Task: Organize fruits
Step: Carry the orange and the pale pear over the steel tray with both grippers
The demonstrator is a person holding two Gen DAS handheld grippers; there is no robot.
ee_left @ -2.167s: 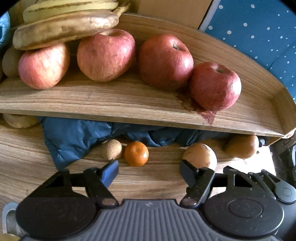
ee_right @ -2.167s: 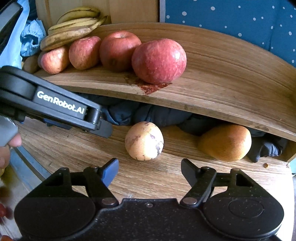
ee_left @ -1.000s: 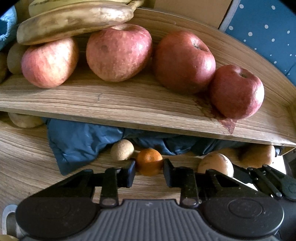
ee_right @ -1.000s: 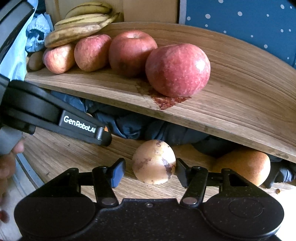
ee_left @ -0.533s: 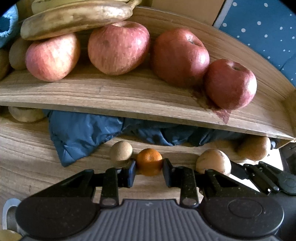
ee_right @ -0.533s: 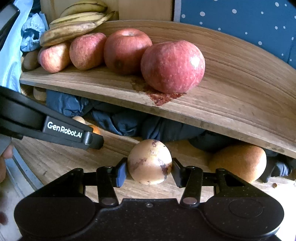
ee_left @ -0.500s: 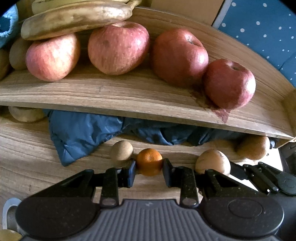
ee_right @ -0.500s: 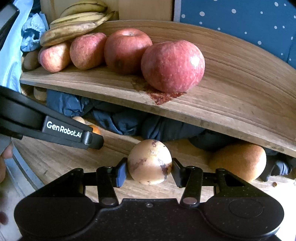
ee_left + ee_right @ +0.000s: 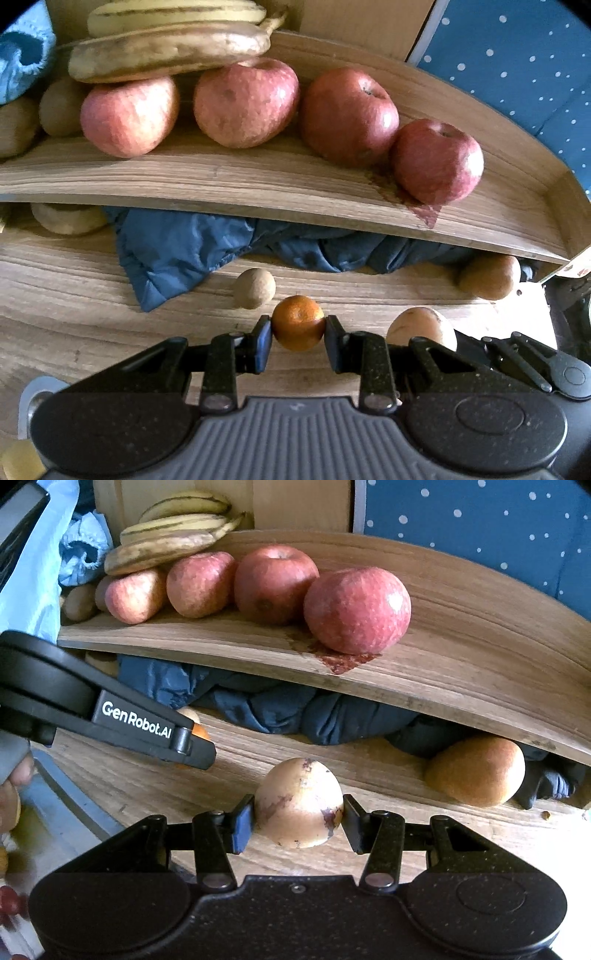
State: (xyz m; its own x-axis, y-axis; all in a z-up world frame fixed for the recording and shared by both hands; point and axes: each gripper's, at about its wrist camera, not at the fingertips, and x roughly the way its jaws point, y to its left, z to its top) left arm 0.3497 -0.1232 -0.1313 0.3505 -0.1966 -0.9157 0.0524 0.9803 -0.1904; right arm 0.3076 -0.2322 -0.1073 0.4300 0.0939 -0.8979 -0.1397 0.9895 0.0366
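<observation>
Wood-grain tabletop under a curved shelf (image 9: 258,184) of apples: both grippers loaded.

Left gripper (image 9: 298,330) fingers clench the small orange (image 9: 298,322); right gripper (image 9: 298,821) fingers clamp the blotched pear (image 9: 298,805), stem end away. Each fruit sits dead between its fingers, below the shelf's front edge; the shelf lies ahead and above.

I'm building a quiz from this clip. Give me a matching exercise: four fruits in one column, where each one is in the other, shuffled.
Things:
1. tangerine
2. spotted pear
3. bananas
4. small brown fruit

Places:
A. resting on top of the apples
B. between the left gripper pads
C. loose on the lower wooden surface
D. between the right gripper pads

Pairs: 1-B, 2-D, 3-A, 4-C
</observation>
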